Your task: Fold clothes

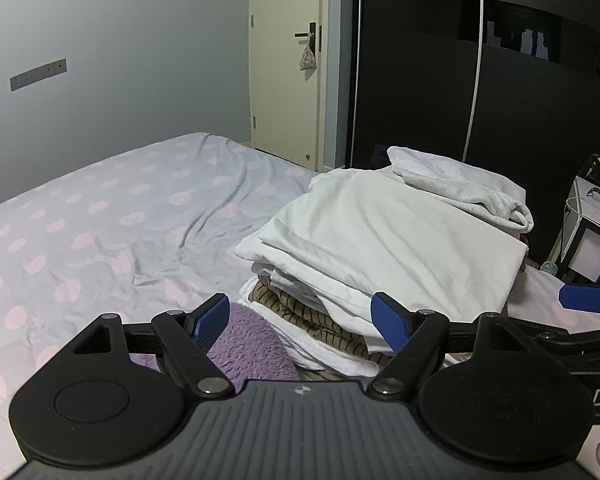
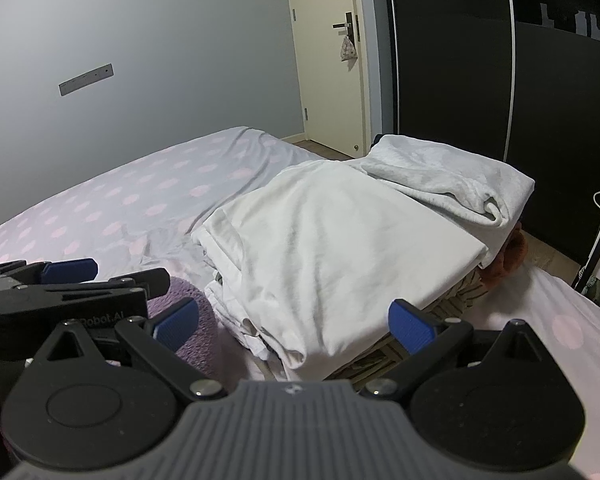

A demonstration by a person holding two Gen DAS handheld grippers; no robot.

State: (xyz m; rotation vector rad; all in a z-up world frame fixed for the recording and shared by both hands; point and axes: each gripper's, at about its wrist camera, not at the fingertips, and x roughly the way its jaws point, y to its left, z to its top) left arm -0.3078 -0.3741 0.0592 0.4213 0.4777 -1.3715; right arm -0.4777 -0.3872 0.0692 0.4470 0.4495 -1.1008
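Left gripper (image 1: 300, 324) jaws released, lower centre | right gripper (image 2: 294, 326) jaws released | folded clothes stack (image 1: 388, 240) centre-right on bed (image 1: 120, 208)

Stack of clothes (image 1: 380, 248): folded, lying on the bed (image 1: 100, 220). Top layer: white sheet-like garment (image 2: 332, 256), flat, edges draped over the stack. At 1 o'clock of it: pale grey fleece item (image 2: 452, 176), loosely bunched. Beneath: brown striped garment (image 1: 300, 320). At 8 o'clock, touching the stack: purple fuzzy item (image 1: 248, 344).

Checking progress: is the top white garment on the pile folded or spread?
Folded: the white garment lies as a flat rectangle with layered edges.
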